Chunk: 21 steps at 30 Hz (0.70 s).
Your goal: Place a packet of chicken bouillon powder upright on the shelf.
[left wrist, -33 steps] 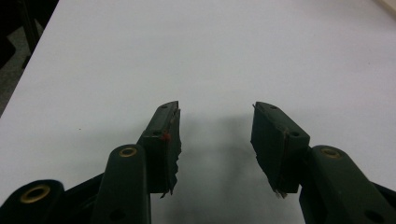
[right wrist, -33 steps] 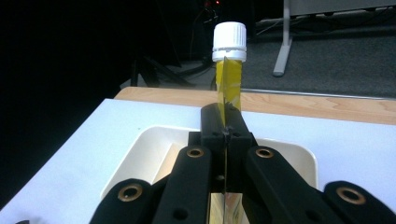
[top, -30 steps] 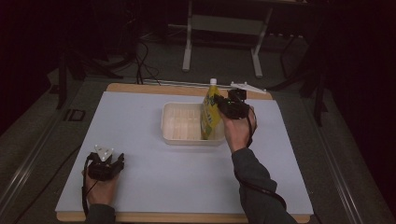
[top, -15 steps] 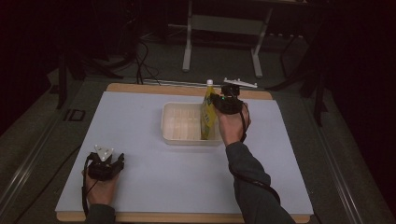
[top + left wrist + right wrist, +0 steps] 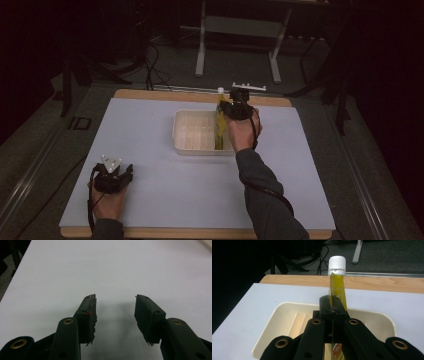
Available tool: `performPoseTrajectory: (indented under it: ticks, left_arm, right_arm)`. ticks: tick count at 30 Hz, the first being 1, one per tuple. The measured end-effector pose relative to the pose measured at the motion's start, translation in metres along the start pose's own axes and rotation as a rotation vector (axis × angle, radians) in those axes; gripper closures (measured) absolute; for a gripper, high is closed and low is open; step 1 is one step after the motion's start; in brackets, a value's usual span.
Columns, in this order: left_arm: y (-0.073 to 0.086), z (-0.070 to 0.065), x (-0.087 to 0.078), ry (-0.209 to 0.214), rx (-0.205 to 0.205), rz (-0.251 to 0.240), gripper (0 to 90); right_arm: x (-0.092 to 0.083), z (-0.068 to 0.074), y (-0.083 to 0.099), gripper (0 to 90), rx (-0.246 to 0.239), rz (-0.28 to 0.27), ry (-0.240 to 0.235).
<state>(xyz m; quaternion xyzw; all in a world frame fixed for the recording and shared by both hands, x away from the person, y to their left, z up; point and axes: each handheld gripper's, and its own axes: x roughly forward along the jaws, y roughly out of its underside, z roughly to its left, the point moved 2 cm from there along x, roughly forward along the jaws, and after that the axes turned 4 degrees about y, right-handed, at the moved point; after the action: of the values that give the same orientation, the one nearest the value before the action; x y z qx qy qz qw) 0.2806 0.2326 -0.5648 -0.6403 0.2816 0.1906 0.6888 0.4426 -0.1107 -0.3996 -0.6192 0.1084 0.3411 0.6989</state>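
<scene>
Right gripper (image 5: 332, 307): jaws pinched flat on the upper edge of a yellow pouch (image 5: 337, 288), just below its white cap (image 5: 337, 263). No gap shows between the jaws; the film is squeezed thin between them

Pouch hangs upright from that grip, cap on top. In the high view the pouch (image 5: 220, 125) stands over the right end of the tray (image 5: 186, 145), its lower part down inside the tray walls. Cannot tell whether its bottom touches the tray floor or hangs just clear

Tray is cream plastic, ribbed floor, no other contents visible. It sits at mid-table toward the far edge, on the white mat (image 5: 150, 200)

Right hand (image 5: 239, 131) reaches in from the near side, gripper (image 5: 231, 109) at the tray's right end

Left gripper (image 5: 115, 312): jaws spread wide, nothing between them, bare mat below. In the high view it (image 5: 111, 176) rests at the near left corner of the mat, well apart from the tray

Step in hand, as judged: the pouch is either going into the tray or coming out; the stills alone do not settle which

Next move, if placing: lower until the pouch has support, tip it to lie flat, then let go. If lifting: clear the tray rim before travelling. Thin film in a narrow pinch may slip or swing
</scene>
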Motion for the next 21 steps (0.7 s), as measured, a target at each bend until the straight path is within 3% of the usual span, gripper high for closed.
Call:
performPoseTrajectory:
  ticks: [15, 21]
  left_arm:
    - [0.0000, -0.0001, -0.0001, 0.000, -0.001, -0.001, 51.8]
    - [0.0000, -0.0002, -0.0002, 0.000, -0.002, -0.003, 51.8]
  right_arm:
    - [-0.0013, 0.0009, 0.0015, 89.3, -0.026, -0.001, 0.002]
    - [-0.0054, 0.0006, 0.0020, 80.2, -0.036, -0.015, -0.032]
